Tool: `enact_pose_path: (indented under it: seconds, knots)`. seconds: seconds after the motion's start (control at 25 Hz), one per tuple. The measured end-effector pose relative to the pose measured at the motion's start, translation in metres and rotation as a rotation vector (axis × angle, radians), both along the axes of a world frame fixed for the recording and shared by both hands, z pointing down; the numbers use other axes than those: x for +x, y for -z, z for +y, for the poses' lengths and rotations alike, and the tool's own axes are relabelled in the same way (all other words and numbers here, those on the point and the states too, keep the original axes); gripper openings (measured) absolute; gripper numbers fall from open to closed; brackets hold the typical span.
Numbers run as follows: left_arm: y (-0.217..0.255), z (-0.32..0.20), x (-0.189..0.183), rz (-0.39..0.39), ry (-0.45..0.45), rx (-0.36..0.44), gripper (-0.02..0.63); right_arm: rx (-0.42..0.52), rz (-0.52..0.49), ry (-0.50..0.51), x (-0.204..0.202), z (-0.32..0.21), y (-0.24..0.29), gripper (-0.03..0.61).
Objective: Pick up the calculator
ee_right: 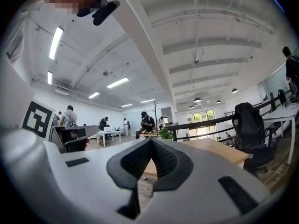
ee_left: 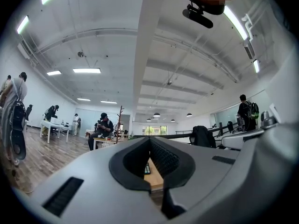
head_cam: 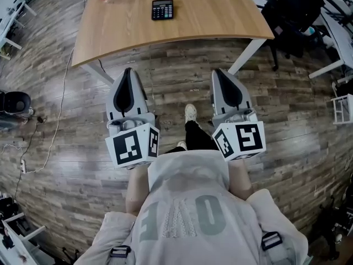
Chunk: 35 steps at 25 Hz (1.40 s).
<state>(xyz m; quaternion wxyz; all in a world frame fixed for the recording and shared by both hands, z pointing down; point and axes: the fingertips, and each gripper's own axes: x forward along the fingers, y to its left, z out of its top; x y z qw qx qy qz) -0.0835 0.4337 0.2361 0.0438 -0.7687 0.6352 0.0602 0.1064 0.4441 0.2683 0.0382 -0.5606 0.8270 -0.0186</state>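
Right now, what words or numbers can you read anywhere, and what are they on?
"O" and "E": big letters on the person's shirt, upside down from the head view; the letters between them are too faint to read.
Calculator: keys and screen too small to read.
Left cube and right cube: black-and-white square patterns only, no words.

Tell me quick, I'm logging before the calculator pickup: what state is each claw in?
Left claw: closed, holding nothing.
Right claw: closed, holding nothing.
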Motion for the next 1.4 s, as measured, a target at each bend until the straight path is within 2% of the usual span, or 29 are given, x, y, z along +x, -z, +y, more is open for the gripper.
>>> enact_pose_path:
  seconds: [0.28, 0.6, 0.8, 1.04, 1.4]
  knots:
    - [-0.014, -0.037, 0.006, 0.008, -0.012, 0.009, 0.009, 0.015, -0.009, 0.021, 0.003, -0.041, -0.017, 0.018]
    - [0.008, -0.138, 0.011, 0.002, 0.013, 0.084, 0.009, 0.008, 0.032, 0.059, 0.005, -0.149, -0.022, 0.018]
    - [0.008, -0.214, 0.001, 0.013, 0.069, 0.078, 0.009, 0.021, 0.072, 0.089, 0.005, -0.231, -0.01, 0.018]
    - [0.011, -0.298, -0.005, 0.028, 0.115, 0.039, 0.009, -0.019, 0.102, 0.15, 0.002, -0.325, -0.005, 0.02]
    - [0.017, -0.395, 0.008, -0.049, 0.139, 0.022, 0.009, -0.052, 0.124, 0.276, -0.01, -0.429, -0.002, 0.02]
